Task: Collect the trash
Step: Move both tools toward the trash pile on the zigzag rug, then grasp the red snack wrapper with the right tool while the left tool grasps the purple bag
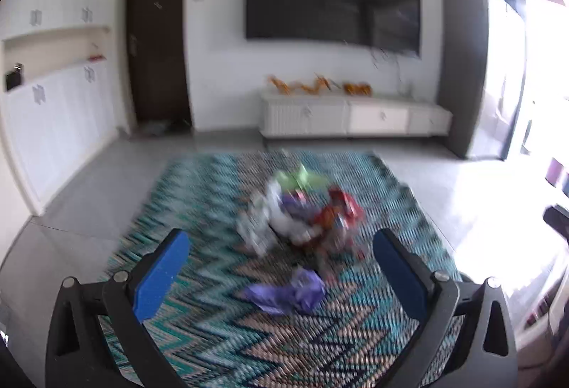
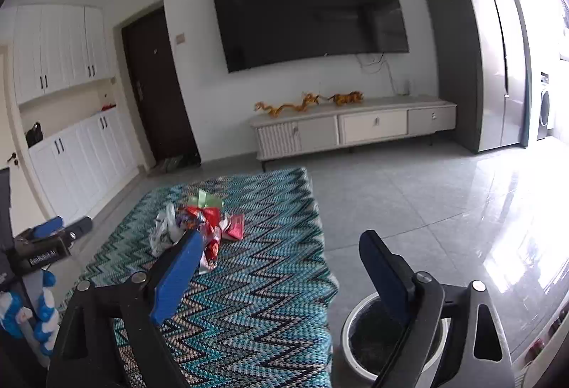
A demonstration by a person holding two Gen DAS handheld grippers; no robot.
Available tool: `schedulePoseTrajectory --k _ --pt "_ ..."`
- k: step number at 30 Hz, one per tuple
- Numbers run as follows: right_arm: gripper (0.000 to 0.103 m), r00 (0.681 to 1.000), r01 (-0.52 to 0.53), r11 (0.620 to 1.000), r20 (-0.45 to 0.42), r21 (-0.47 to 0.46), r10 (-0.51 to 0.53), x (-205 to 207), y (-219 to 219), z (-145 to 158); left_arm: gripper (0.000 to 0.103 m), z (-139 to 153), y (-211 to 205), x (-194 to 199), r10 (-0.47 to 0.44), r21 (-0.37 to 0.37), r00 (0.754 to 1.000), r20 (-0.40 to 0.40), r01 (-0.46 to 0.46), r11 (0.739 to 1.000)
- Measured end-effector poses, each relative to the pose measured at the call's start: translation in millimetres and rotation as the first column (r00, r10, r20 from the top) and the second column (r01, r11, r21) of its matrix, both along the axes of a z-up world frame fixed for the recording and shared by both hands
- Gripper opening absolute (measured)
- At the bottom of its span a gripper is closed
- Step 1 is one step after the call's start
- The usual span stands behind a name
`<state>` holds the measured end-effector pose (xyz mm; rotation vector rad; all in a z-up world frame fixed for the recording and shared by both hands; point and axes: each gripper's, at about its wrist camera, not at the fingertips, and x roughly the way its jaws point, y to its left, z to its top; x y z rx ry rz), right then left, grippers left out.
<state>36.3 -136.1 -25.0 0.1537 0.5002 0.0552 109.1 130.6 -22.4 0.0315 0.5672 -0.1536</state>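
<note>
Purple wrapper (image 1: 288, 290) fronts pile (image 1: 302, 213) (blurred).

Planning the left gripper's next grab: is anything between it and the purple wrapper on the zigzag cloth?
Nothing visible. The crumpled purple wrapper lies alone on the teal zigzag woven cloth, just ahead between the open left gripper fingers; the mixed wrapper pile sits beyond it.

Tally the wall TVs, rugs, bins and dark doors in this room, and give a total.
TV: 1
rug: 1
bin: 1
door: 1
Total: 4
</note>
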Motion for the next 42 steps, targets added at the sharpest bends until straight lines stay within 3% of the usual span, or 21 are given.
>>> schedulePoseTrajectory --k 5,7,11,19,23,26,28,31,42 --pt "0.073 0.995 -0.053 0.999 -0.087 0.004 0.053 33.7 14.4 -25.2 0.101 -47.0 -19.0 16.6 -0.114 0.032 0.988 -0.103 0.118 0.993" --pt "0.067 0.990 -0.074 0.997 -0.118 0.004 0.074 47.4 22.7 -35.2 0.094 -61.2 -24.0 25.3 -0.137 0.034 0.981 -0.140 0.143 0.989" --pt "0.059 0.970 -0.150 0.988 -0.187 0.027 0.153 73.9 40.6 -59.7 0.089 -87.4 -28.8 44.5 -0.153 0.028 0.966 -0.209 0.163 0.986" --pt "0.047 0.896 -0.310 0.945 -0.302 0.101 0.326 133.6 87.4 -103.6 0.073 -122.3 -20.7 73.7 -0.165 -0.011 0.941 -0.294 0.170 0.985" --pt "0.040 0.865 -0.354 0.930 -0.344 0.099 0.366 158.0 104.4 -122.0 0.066 -131.2 -17.8 79.6 -0.167 -0.022 0.937 -0.308 0.169 0.985" --pt "0.018 0.850 -0.371 0.925 -0.372 0.082 0.374 172.7 114.1 -135.2 0.054 -132.9 -13.6 82.2 -0.169 -0.044 0.937 -0.307 0.163 0.986" --pt "0.016 0.845 -0.374 0.924 -0.383 0.073 0.373 178.7 118.1 -140.6 0.043 -132.7 -10.3 84.0 -0.170 -0.064 0.937 -0.305 0.158 0.985" --pt "0.009 0.846 -0.377 0.924 -0.382 0.064 0.371 174.7 115.8 -139.9 0.040 -130.6 -4.4 82.7 -0.173 -0.099 0.939 -0.297 0.150 0.984" --pt "0.009 0.851 -0.384 0.920 -0.357 0.076 0.385 115.6 89.7 -114.3 0.036 -105.9 -7.3 50.0 -0.193 -0.115 0.952 -0.236 0.170 0.979"
